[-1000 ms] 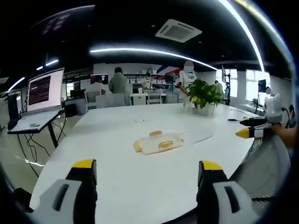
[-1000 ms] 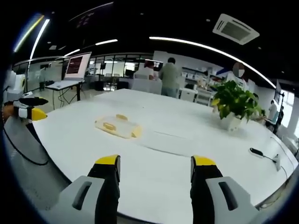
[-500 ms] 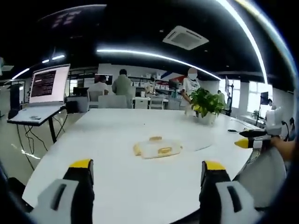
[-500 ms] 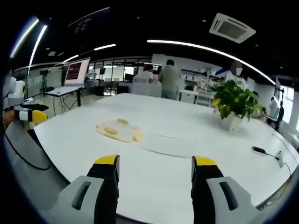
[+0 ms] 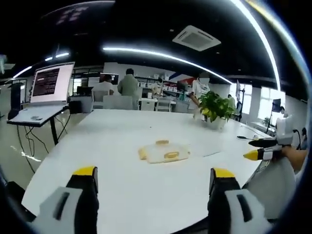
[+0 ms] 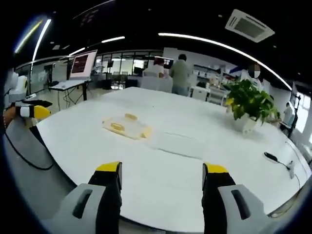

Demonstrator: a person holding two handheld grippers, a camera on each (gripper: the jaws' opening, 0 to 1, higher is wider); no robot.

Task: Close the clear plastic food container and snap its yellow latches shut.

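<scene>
A wide white table (image 5: 122, 161) in an open office. Near the centre of the left gripper view lies the clear plastic food container (image 5: 165, 151), flat on the tabletop, with yellow latches (image 5: 171, 155) showing at its edges. In the right gripper view the container (image 6: 126, 127) sits left of centre.

The left gripper (image 5: 151, 187) rises from the bottom of its view, jaws spread wide and empty. The right gripper (image 6: 161, 183) is likewise wide open and holds nothing. Both are well apart from the container.

A potted plant (image 5: 214, 107) stands at the upper right, a laptop (image 5: 46, 90) at the upper left.

The work appears not yet begun. Whether the lid is seated or any latch snapped is too small to tell.
</scene>
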